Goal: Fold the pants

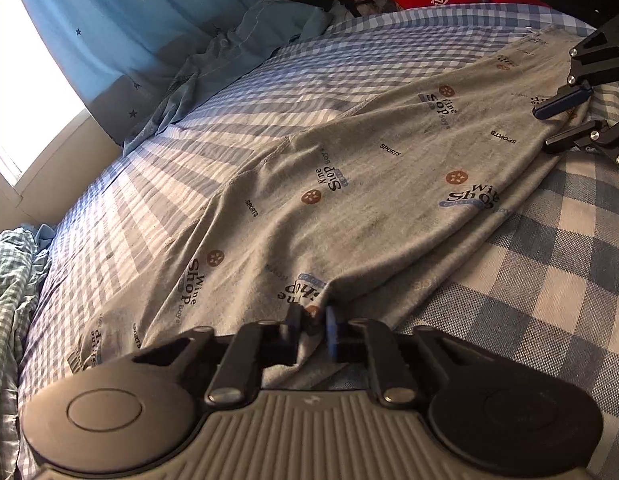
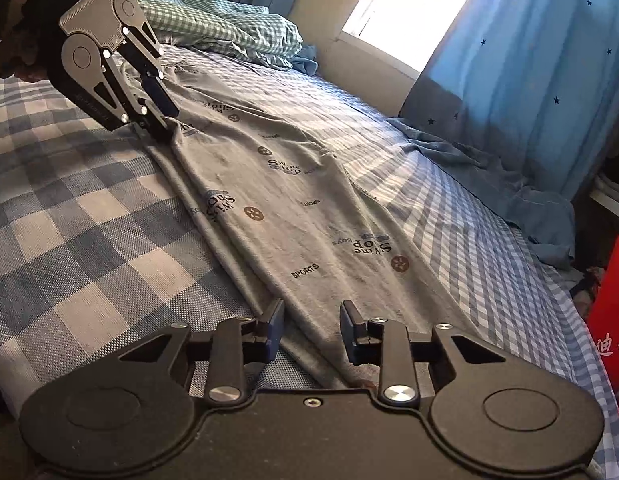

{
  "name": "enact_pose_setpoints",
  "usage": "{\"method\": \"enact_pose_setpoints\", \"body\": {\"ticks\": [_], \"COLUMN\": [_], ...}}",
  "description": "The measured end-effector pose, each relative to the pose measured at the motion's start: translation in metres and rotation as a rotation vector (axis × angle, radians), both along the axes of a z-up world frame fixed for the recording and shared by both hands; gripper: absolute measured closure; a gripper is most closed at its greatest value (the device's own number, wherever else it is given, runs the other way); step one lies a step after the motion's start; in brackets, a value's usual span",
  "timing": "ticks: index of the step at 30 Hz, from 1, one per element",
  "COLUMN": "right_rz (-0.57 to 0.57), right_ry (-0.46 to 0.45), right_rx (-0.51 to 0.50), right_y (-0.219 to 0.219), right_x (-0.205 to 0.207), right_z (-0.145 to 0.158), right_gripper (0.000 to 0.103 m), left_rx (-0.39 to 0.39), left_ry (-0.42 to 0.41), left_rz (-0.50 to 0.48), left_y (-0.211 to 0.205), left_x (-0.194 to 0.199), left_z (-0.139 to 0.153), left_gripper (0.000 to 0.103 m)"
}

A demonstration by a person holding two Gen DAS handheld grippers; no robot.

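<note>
Checked blue and white cloth covers the bed (image 2: 89, 216), and it is the biggest thing here. A blue curtain (image 2: 549, 60) with small stars hangs by the bright window on the far side. A crumpled checked blanket (image 2: 229, 28) sits at the far end of the bed, and a blue-grey piece of clothing (image 2: 509, 184) lies along the bed's edge under the curtain.

Next come the pants (image 2: 293, 208). They are grey with words and little brown dots printed on them. They lie stretched out long in the middle of the bed, and they look narrow, so it seems one leg is already laid over the other. There are soft wrinkles along them.

The left claw (image 1: 315, 322) is clenched on one end of the pants, with the cloth bunched up between its two sides. The right claw (image 2: 312, 330) is at the other end. Its sides stand apart with the cloth lying flat between them, so it is released and grips nothing yet.

I think the task is about part way. The long fold looks done. What is left is to bring one end over to the other end, and then smooth the pants flat.
</note>
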State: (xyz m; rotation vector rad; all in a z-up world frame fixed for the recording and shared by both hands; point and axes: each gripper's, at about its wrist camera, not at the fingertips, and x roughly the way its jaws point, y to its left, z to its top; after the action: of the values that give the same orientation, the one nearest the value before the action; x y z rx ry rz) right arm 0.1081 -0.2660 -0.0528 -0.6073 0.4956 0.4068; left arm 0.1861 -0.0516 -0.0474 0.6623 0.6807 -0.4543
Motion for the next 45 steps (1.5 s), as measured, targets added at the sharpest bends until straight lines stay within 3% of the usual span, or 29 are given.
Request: {"method": "enact_pose_setpoints", "body": {"ticks": [1,3,7,11,14,15,16,17,18,19,23,25,27,28,31,35,39,42,45], "right_rz": [0.004,0.01,0.021,0.03,0.036,0.032,0.029,0.016,-0.009,-0.043,-0.204,-0.27,-0.33,-0.358,-0.473,-0.711,-0.853,-0.866,-0.842], "right_ry": [0.001,0.003,0.008,0.036,0.069,0.065,0.056,0.038,0.019,0.0,-0.021,0.013,0.011,0.001,-0.046,-0.096,-0.158,-0.24,-0.211], "right_rx": [-0.006,-0.019,0.024,0.023,0.032,0.062,0.104,0.141,0.168,0.187,0.283,0.314,0.281,0.266,0.25,0.274,0.365,0.349,0.553], "right_y": [0.001,0.003,-0.001,-0.004,-0.006,-0.01,-0.015,-0.02,-0.025,-0.028,-0.043,-0.055,-0.069,-0.08,-0.126,-0.211,-0.274,-0.277,-0.285], "right_x": [0.001,0.001,-0.006,-0.01,-0.007,-0.007,-0.008,-0.008,-0.005,-0.001,0.03,0.045,0.047,0.046,0.031,0.011,-0.02,-0.046,-0.063], "right_z": [0.0,0.001,0.009,0.009,0.004,0.009,0.016,0.023,0.028,0.03,0.023,0.013,0.005,0.002,-0.001,-0.005,0.003,0.012,0.014], "right_gripper": [0.093,0.103,0.103,0.103,0.102,0.093,0.079,0.072,0.055,0.043,0.033,0.029,0.028,0.024,0.015,0.01,0.003,0.003,0.002], "left_rx": [-0.011,-0.037,-0.07,-0.023,-0.039,-0.07,-0.118,-0.176,-0.23,-0.274,-0.373,-0.336,-0.265,-0.263,-0.289,-0.305,-0.263,-0.274,-0.358], "left_ry": [-0.002,-0.004,-0.011,0.006,0.003,-0.001,-0.001,-0.01,-0.03,-0.049,-0.051,-0.025,0.0,-0.009,-0.021,-0.012,-0.03,-0.088,-0.093], "left_rz": [0.007,0.012,-0.006,-0.061,-0.071,-0.069,-0.062,-0.052,-0.037,-0.004,0.287,0.452,0.552,0.57,0.597,0.662,0.709,0.605,0.444], "left_y": [0.0,0.004,0.012,0.014,0.015,0.019,0.024,0.029,0.034,0.038,0.045,0.052,0.065,0.076,0.106,0.137,0.119,0.075,0.011], "left_x": [0.001,0.0,-0.007,-0.015,-0.014,-0.015,-0.014,-0.013,-0.011,-0.005,0.038,0.061,0.074,0.074,0.068,0.065,0.06,0.05,0.046], "left_z": [0.001,0.005,0.014,0.006,-0.001,0.003,0.008,0.015,0.02,0.025,0.026,0.016,0.003,-0.001,-0.002,0.005,0.021,0.041,0.06], "left_gripper": [0.102,0.103,0.103,0.103,0.096,0.077,0.042,0.028,0.016,0.017,0.017,0.018,0.019,0.014,0.009,0.005,0.004,0.0,0.0]}}
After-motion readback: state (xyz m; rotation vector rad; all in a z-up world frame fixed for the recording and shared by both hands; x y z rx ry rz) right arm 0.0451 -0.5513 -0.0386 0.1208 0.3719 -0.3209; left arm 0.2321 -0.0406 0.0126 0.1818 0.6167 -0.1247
